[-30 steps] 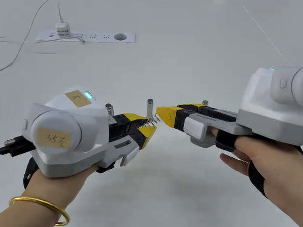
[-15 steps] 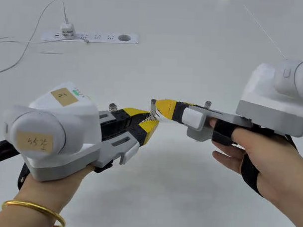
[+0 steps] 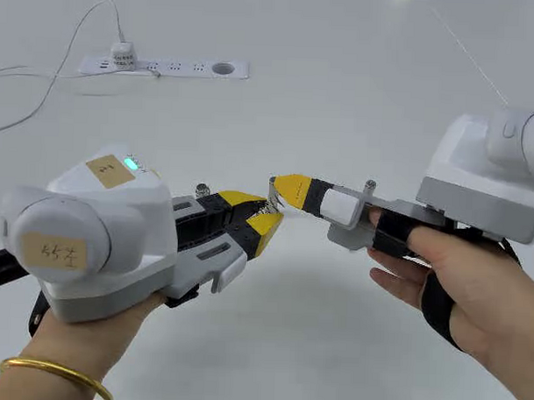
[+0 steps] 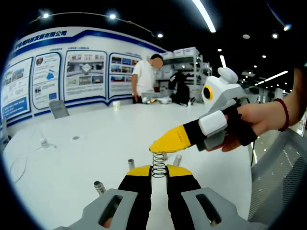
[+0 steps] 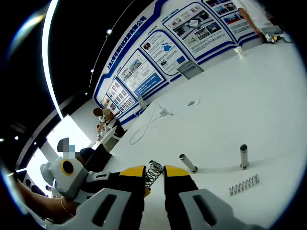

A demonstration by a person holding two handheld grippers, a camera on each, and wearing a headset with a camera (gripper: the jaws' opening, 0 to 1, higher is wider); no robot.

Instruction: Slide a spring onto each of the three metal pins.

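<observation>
Left tongs: the left tongs [image 4: 159,171] are drawn to a narrow gap on the spring [image 4: 158,164], which stands straight out from between their yellow tips.
Right tongs: the right tongs [image 5: 154,170] are narrow too, with the spring's far end lying in the slot between their tips; whether they press on it I cannot tell.
Meeting point: the two sets of tips sit nose to nose, the right ones on the coil's end, with hardly any room between them.
Pins: three pins [image 4: 131,164] stand just beyond the left tongs, one past each tip and one beside the left jaw, all close together.
Open room: bare tabletop [image 3: 341,97] spreads on every side of both tongs. A power strip [image 3: 166,67] with a white cable [image 3: 38,104] lies well beyond them.
Right gripper view: a loose spring [image 5: 244,183] lies flat to the right of the right tongs, just in front of the farther of two pins there.
Left gripper view: the right hand [image 4: 249,122] brings its tongs in from the right, above the spring.
Head view: a pin top peeks over each gripper's body, and the left hand [image 3: 78,334] wears a gold bangle [image 3: 55,372].
Materials: the tongs are black with yellow wedge tips on grey and white plastic bodies. Both springs are thin bright wire coils. The pins are short, shiny metal cylinders. The tabletop is white, smooth and faintly glossy.
</observation>
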